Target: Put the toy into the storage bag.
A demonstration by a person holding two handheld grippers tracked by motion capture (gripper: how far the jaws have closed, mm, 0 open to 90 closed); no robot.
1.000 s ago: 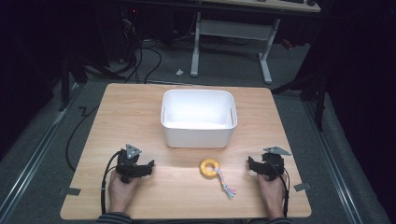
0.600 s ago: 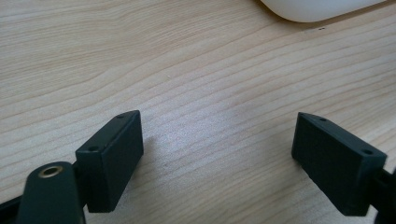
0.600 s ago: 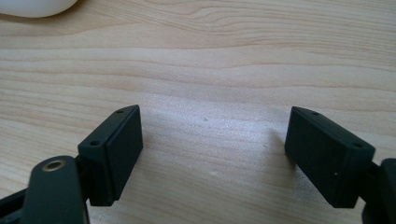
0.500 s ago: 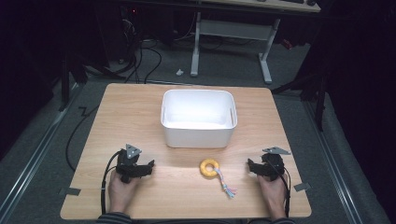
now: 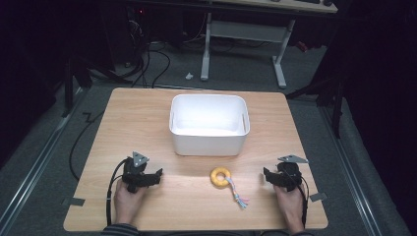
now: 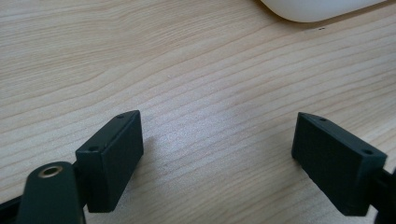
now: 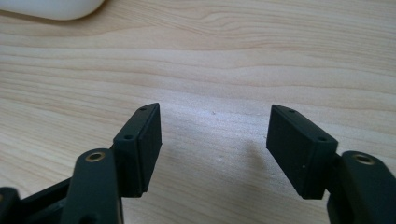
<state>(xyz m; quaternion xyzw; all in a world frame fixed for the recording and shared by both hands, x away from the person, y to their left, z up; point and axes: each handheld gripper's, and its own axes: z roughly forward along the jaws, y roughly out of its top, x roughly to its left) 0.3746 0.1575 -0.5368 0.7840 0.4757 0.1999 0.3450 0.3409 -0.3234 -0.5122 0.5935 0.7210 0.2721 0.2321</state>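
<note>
- Dark floor lies all around the pale wooden table [image 5: 147, 118], and a white plastic tub [image 5: 208, 145] sits in its middle.
- A small yellow ring toy with a string tail [image 5: 221, 176] lies in front of the tub, between both hands.
- The right gripper [image 5: 269, 177] is a little nearer; the ring lies to its left, tail pointing back toward the person.
- Its jaws have just been closing but stand apart, holding nothing.
- The left gripper [image 5: 156, 176] has wide jaws, holding nothing.

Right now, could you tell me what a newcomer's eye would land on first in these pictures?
The white bin stands out first, bright at the middle of the wooden table toward its far side. Next comes the yellow ring toy with its short braided tail, lying on the table in front of the bin. It sits between the left gripper and the right gripper, both with open jaws and nothing between them.
</note>
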